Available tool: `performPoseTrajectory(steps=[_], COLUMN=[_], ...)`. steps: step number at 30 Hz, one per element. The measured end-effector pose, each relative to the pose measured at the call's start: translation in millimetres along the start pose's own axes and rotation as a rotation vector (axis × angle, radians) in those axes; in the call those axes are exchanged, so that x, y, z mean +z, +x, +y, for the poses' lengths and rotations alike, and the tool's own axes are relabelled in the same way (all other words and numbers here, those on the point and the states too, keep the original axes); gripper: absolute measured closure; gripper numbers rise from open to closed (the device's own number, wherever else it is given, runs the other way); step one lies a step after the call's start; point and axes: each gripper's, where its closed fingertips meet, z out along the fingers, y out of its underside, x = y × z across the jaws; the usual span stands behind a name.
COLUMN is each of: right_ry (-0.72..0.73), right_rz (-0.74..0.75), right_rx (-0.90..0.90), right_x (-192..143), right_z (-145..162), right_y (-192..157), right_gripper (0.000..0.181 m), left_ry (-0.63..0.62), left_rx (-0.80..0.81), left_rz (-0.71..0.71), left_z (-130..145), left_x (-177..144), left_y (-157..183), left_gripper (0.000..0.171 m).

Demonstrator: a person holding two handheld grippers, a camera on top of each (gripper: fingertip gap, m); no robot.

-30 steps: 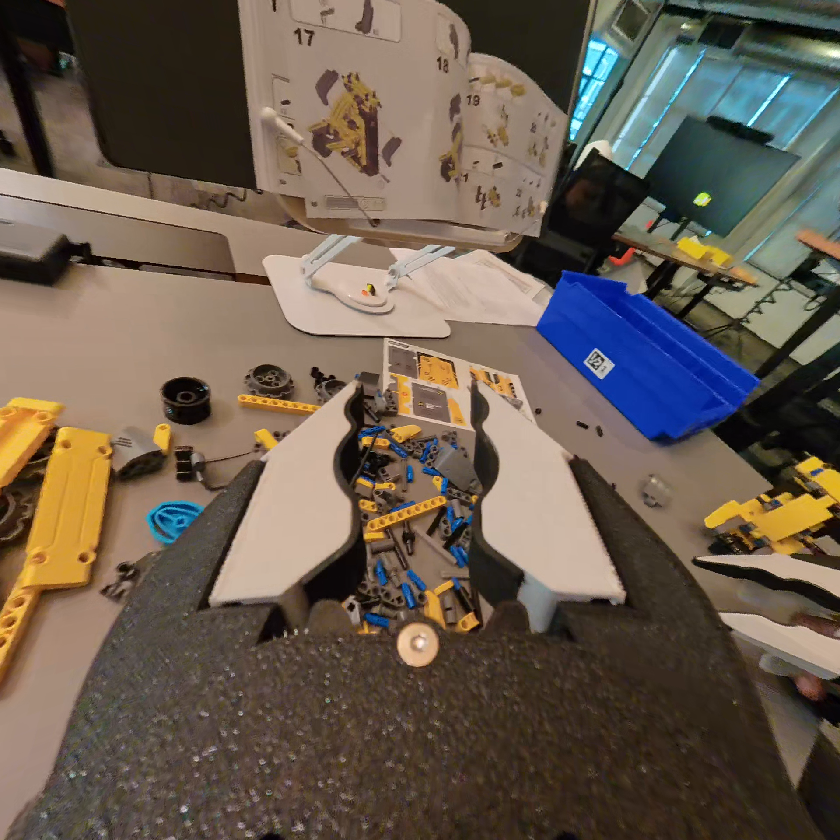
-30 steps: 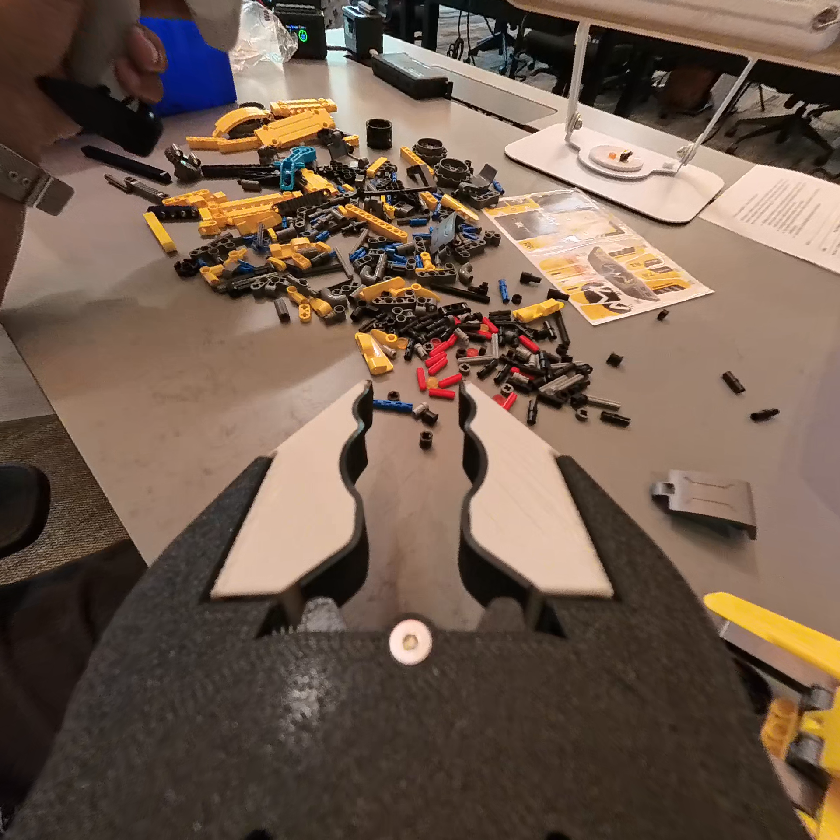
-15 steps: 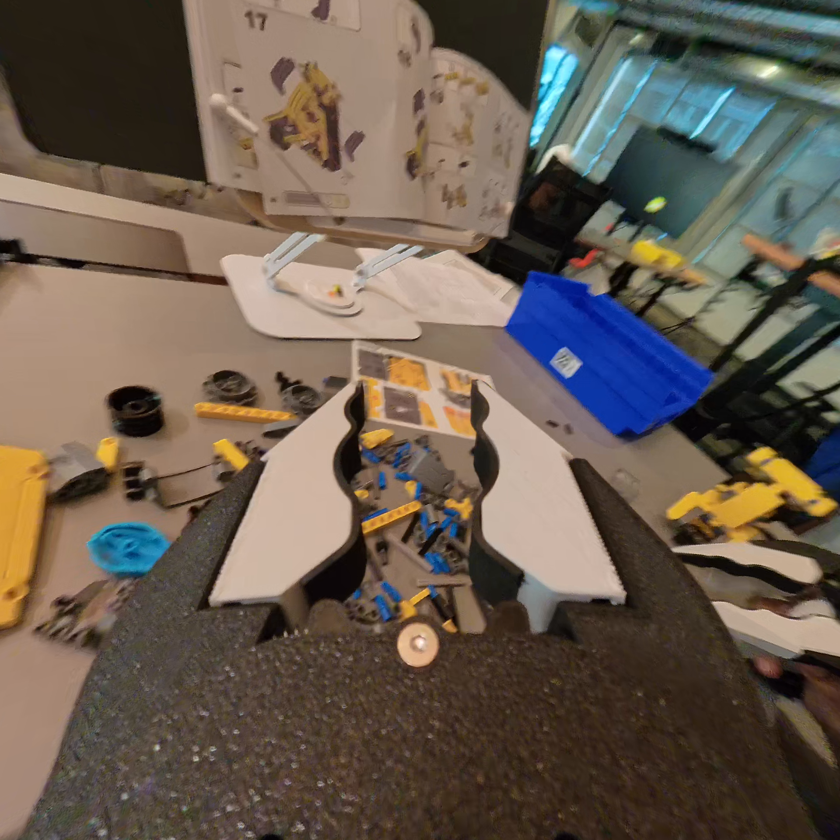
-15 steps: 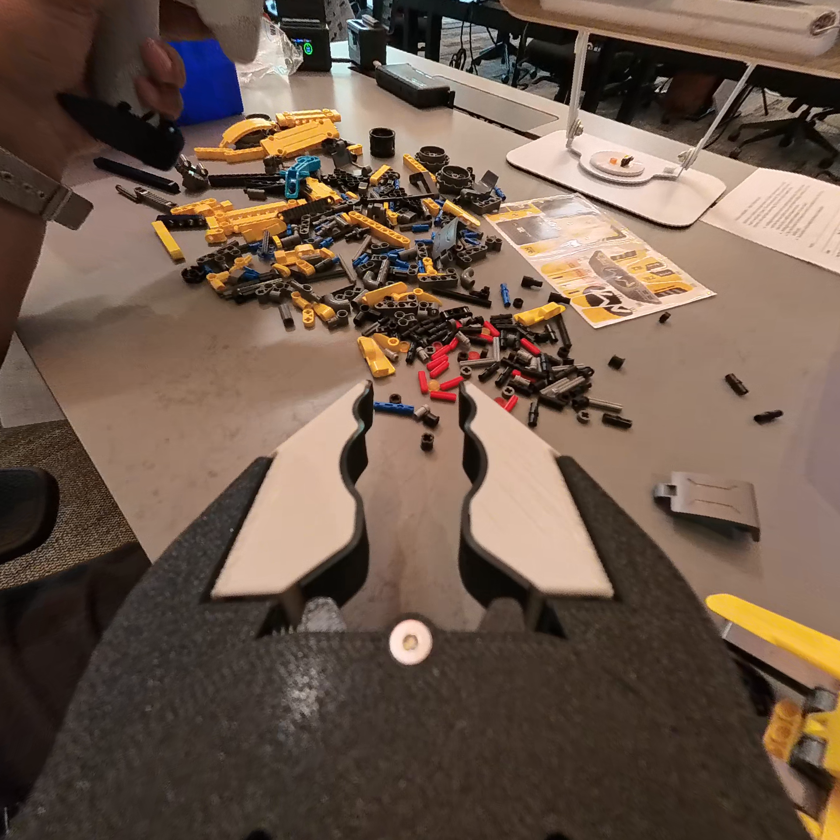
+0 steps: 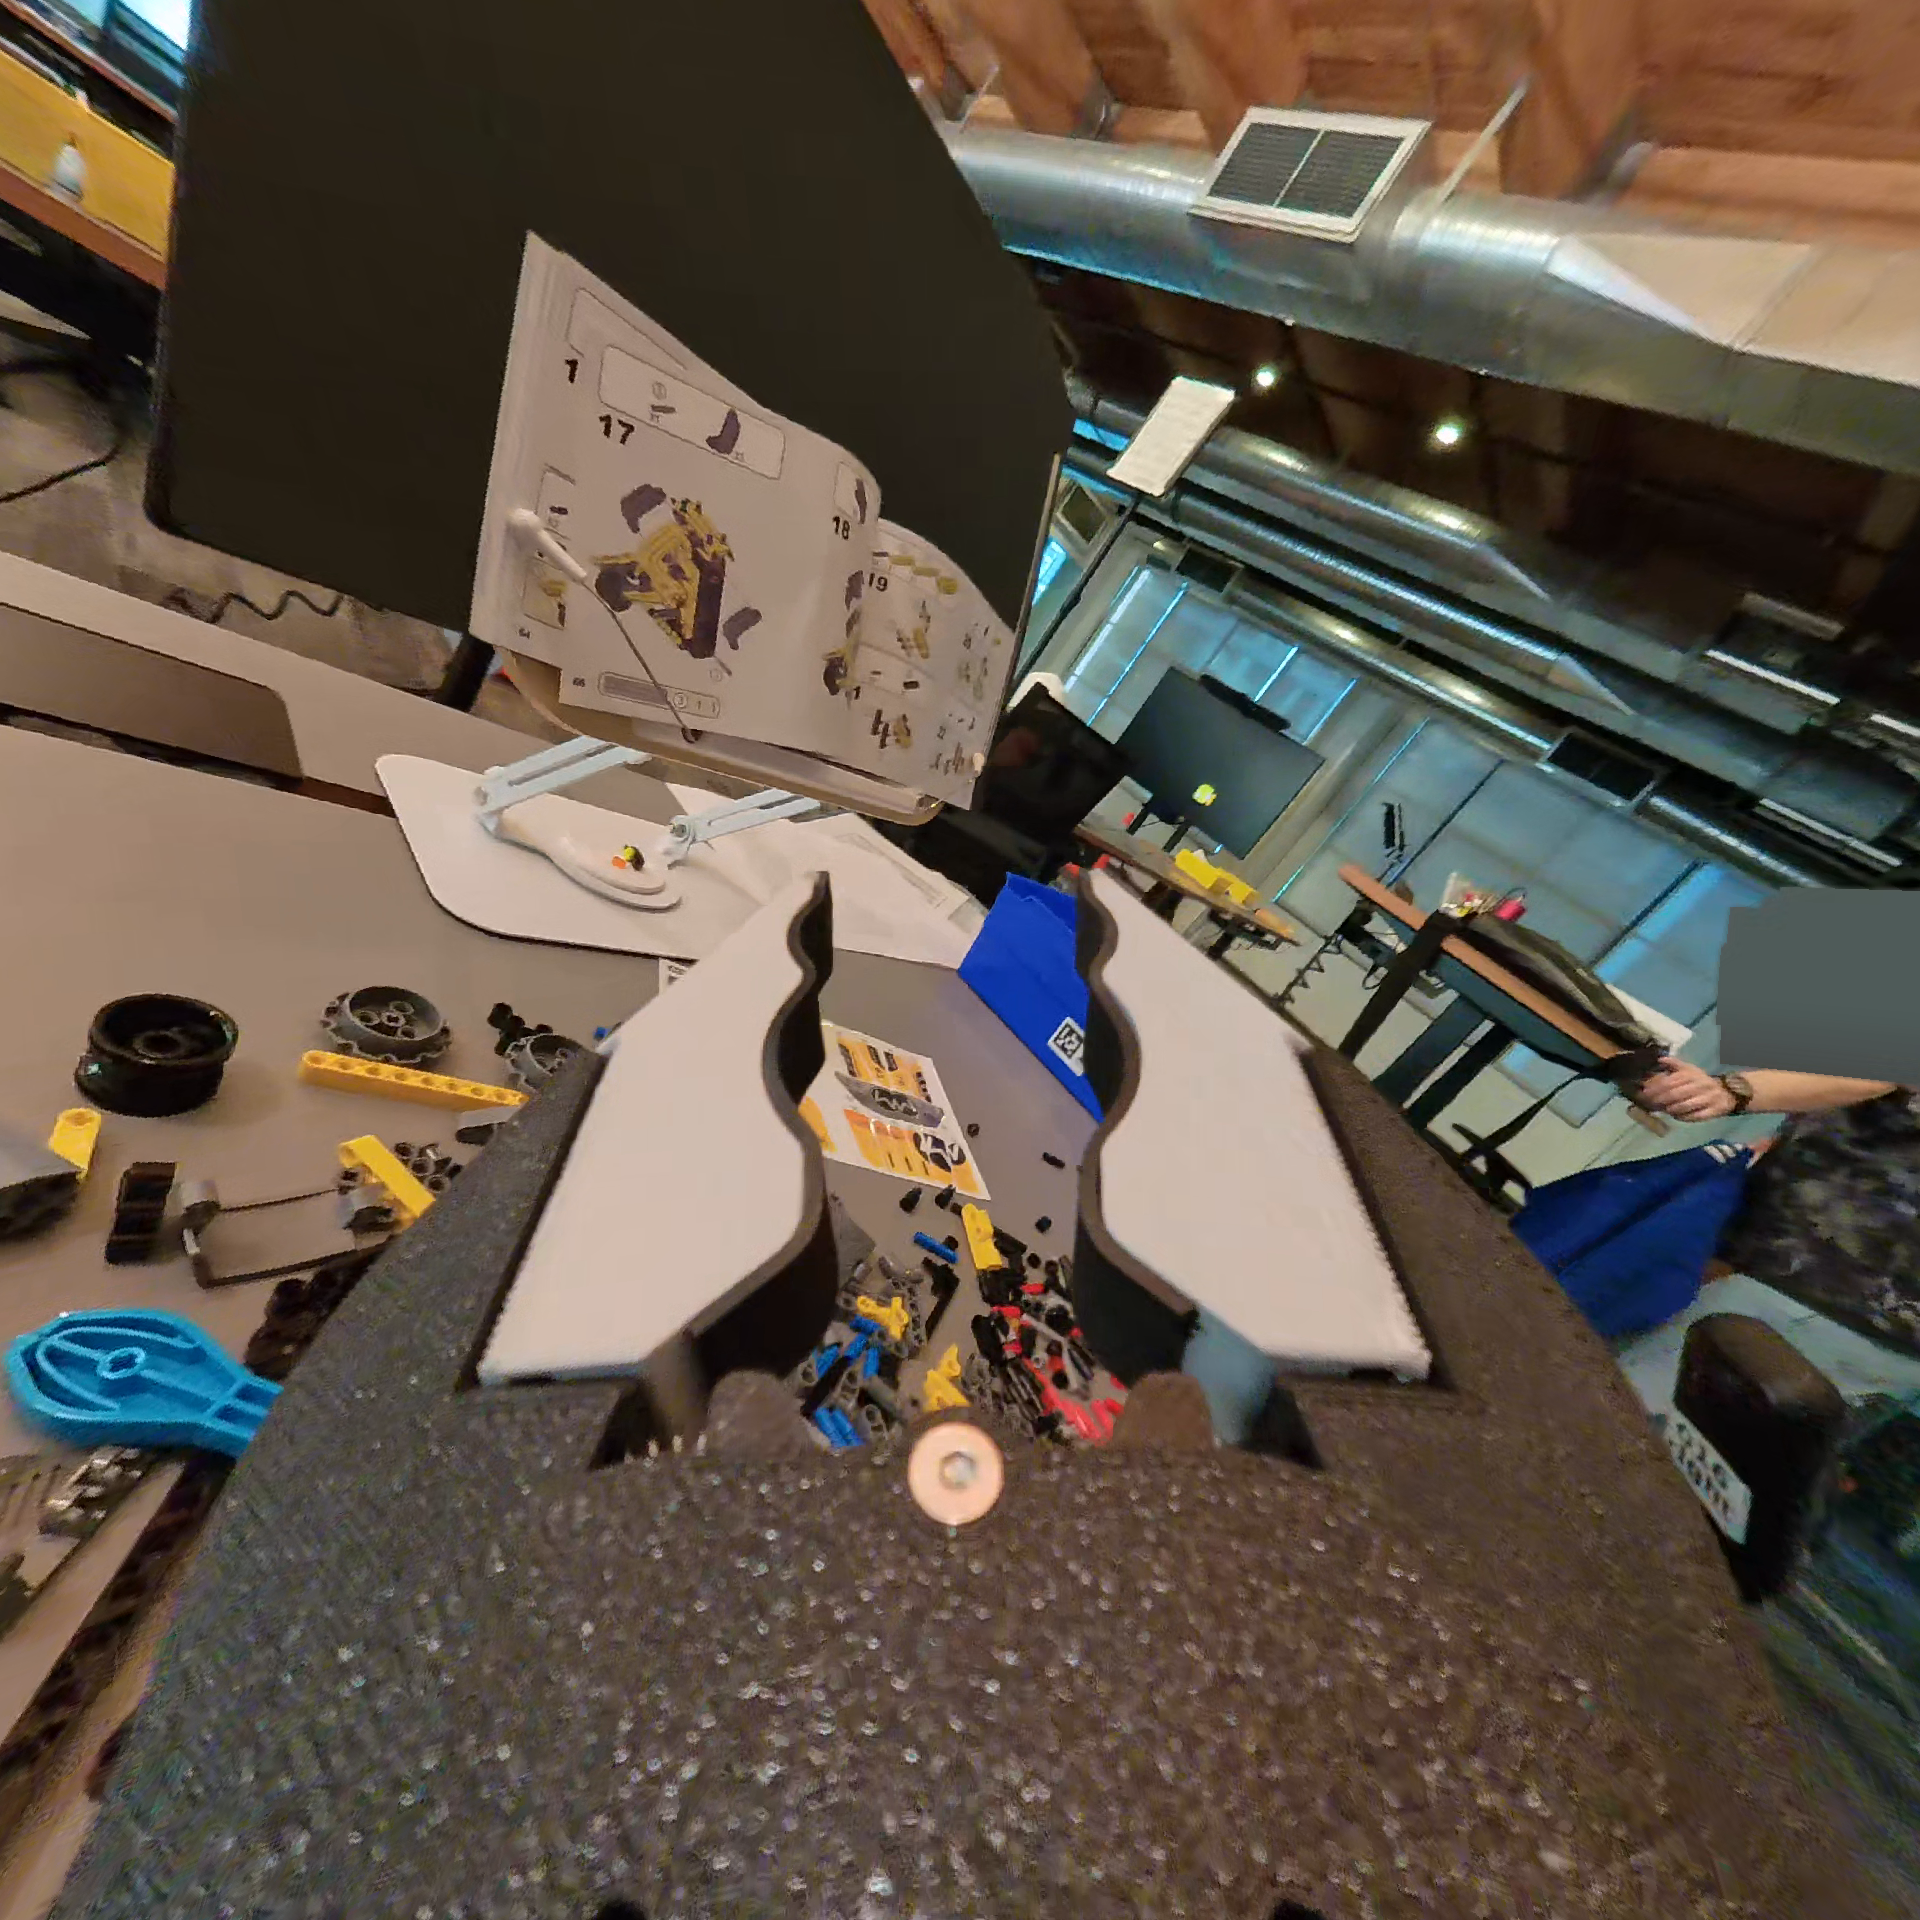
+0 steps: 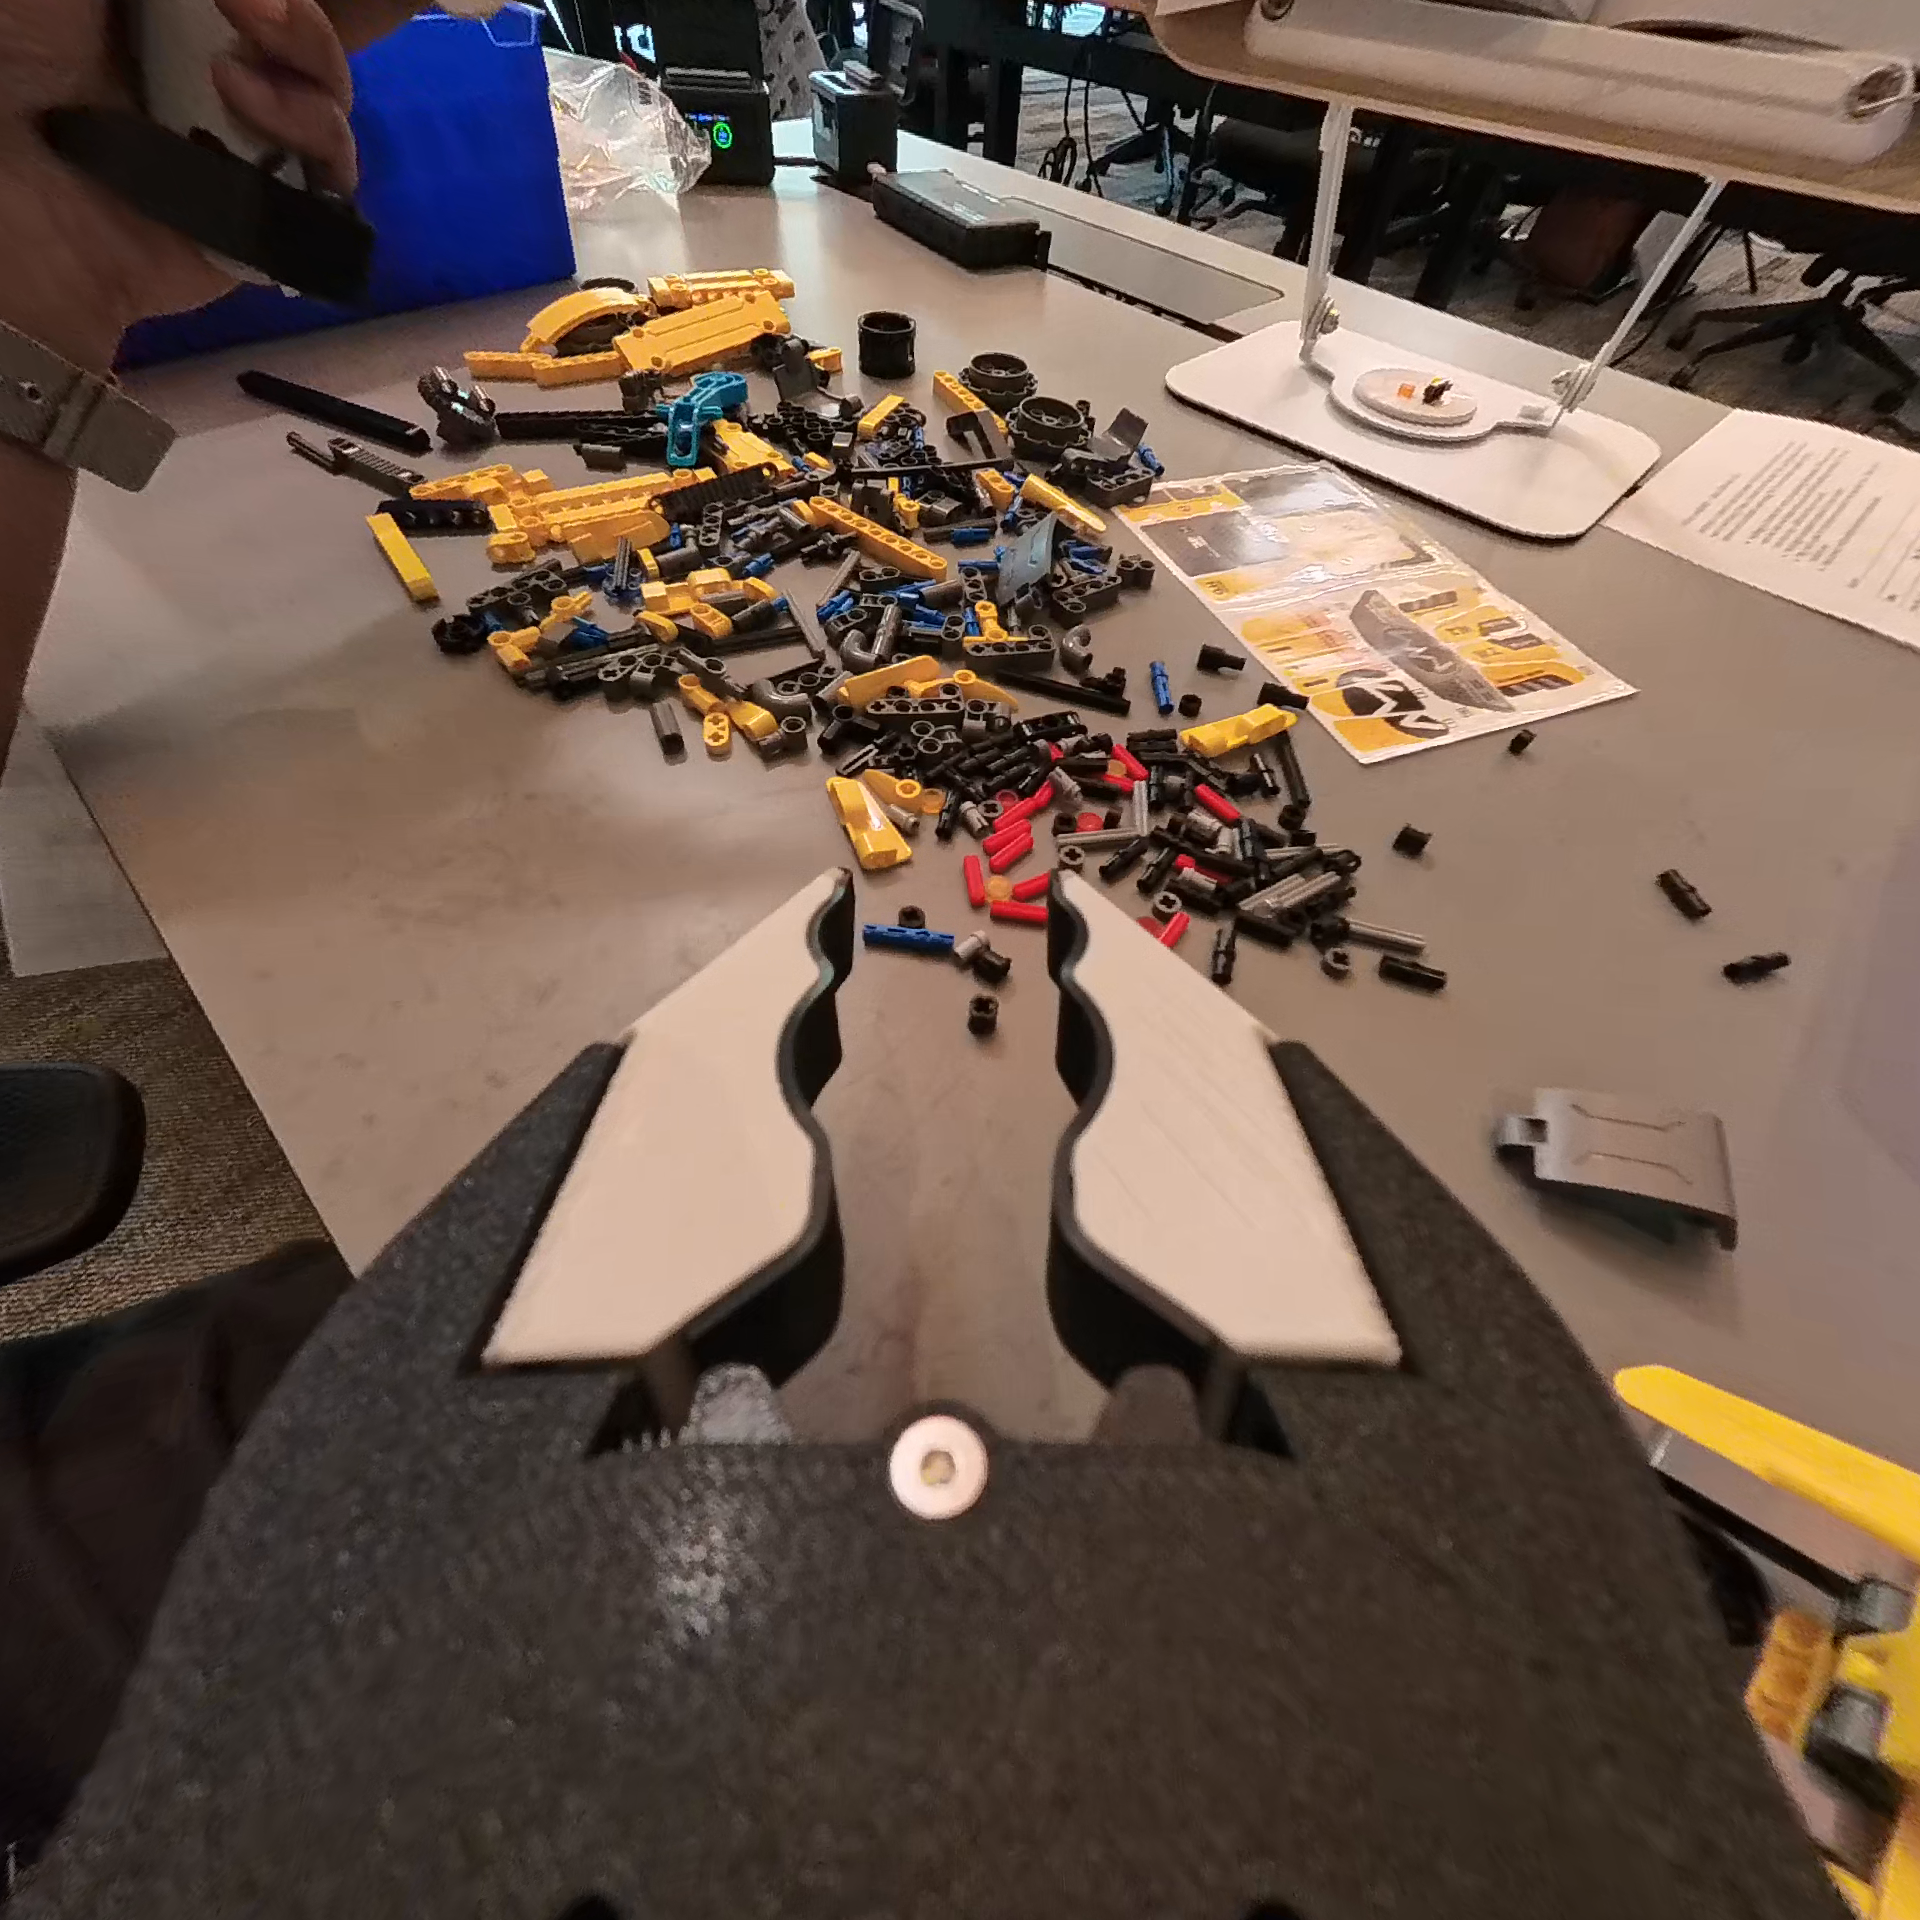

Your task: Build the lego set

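My left gripper (image 5: pixel 951 904) is open and empty, raised above the grey table (image 5: pixel 208 894) and tilted up toward an open instruction booklet (image 5: pixel 707 561) on a white stand (image 5: pixel 540 862). A pile of small black, red, blue and yellow building parts (image 5: pixel 935 1330) shows low between its fingers. My right gripper (image 6: pixel 951 894) is open and empty, low over the table at the near edge of the same parts pile (image 6: pixel 831 582). A blue pin (image 6: pixel 906 938) and a small black connector (image 6: pixel 982 1013) lie between its fingertips. A hand holding the left gripper (image 6: pixel 208 197) shows at the top left.
A blue bin (image 5: pixel 1039 987) stands beyond the left fingers. A sticker sheet (image 6: pixel 1361 613), a grey panel (image 6: pixel 1621 1158) and a yellow part-built model (image 6: pixel 1787 1455) lie right of my right gripper. A black wheel (image 5: pixel 156 1049), a yellow beam (image 5: pixel 405 1075) and a blue tool (image 5: pixel 125 1377) lie left. My hands' fingertips stand some 30 cm from each other.
My left gripper has lifted, tilted upward and shifted right, so the pile has dropped low between its fingers. My right gripper has barely moved. Both stay open.
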Motion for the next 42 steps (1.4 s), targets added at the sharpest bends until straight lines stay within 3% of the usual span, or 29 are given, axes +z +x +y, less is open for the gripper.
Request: performPoseTrajectory(steps=[16,37,42], right_ry=[0.006,-0.012,-0.015], right_rz=[0.0,0.009,0.011], right_rx=[-0.015,-0.039,-0.044], right_x=[-0.6,1.3,1.6], right_z=[-0.7,1.4,1.8], right_y=[-1.6,-2.7,-2.9], right_gripper=[0.145,0.145,0.145], left_ry=[-0.066,-0.107,-0.126], left_rx=[0.053,0.145,0.226], left_rz=[-0.114,-0.24,-0.387], left_z=[15.7,25.1,19.3], left_x=[6.5,12.8,4.1], left_y=[-21.7,-34.4,-50.9], left_gripper=[0.128,0.167,0.171])
